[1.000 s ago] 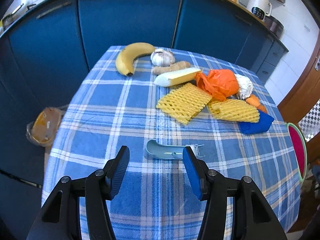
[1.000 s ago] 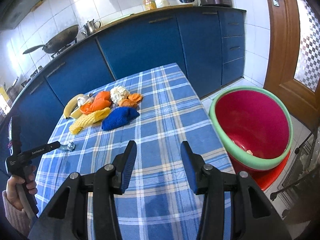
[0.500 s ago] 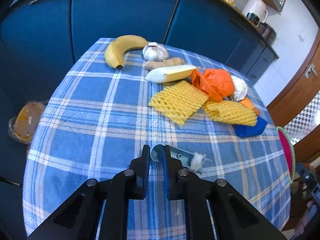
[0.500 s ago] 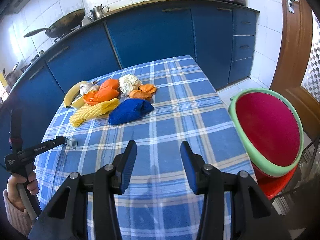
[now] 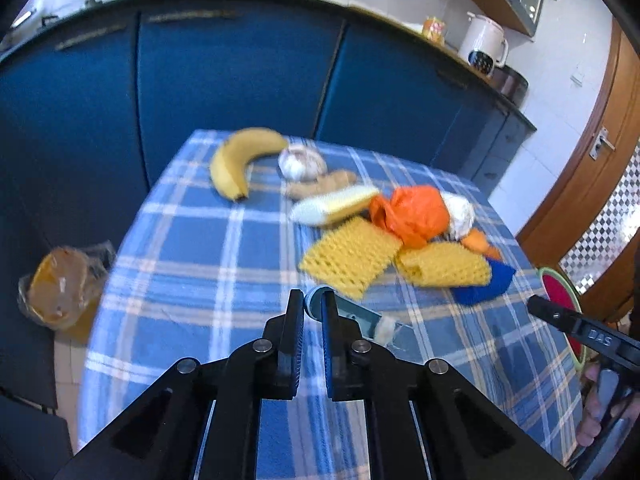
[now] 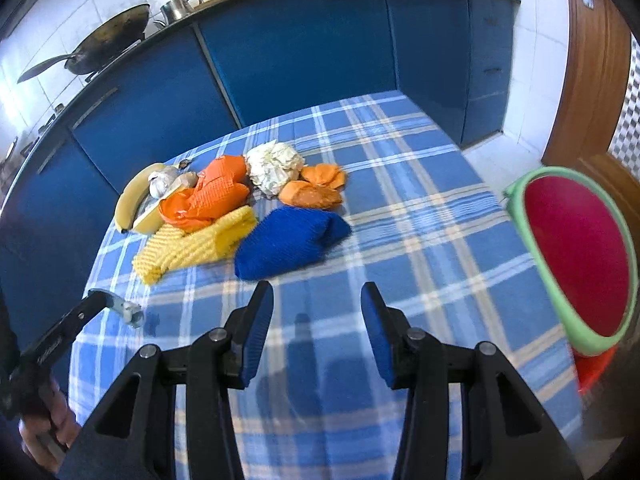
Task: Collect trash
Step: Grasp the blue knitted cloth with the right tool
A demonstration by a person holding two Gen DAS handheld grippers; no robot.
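Note:
My left gripper (image 5: 311, 308) is shut on a pale blue plastic wrapper (image 5: 352, 314) and holds it a little above the checked tablecloth (image 5: 192, 264); it shows at the left of the right wrist view (image 6: 130, 312). My right gripper (image 6: 316, 304) is open and empty over the cloth, just short of a blue foam net (image 6: 290, 246). Yellow foam nets (image 5: 350, 260), an orange bag (image 5: 412, 214), crumpled white paper (image 6: 274, 166) and orange peel (image 6: 314, 188) lie in a heap. A red bin with a green rim (image 6: 576, 256) stands off the table's right edge.
A banana (image 5: 234, 162), garlic (image 5: 302, 162), ginger (image 5: 322, 186) and a white and yellow wedge (image 5: 334, 204) lie at the table's far side. Blue cabinets (image 5: 224, 80) stand behind. A bagged orange thing (image 5: 60, 288) sits on the floor at left.
My left gripper has closed on the pale blue wrapper and lifted it off the cloth. My right gripper has moved forward toward the blue net and stays open.

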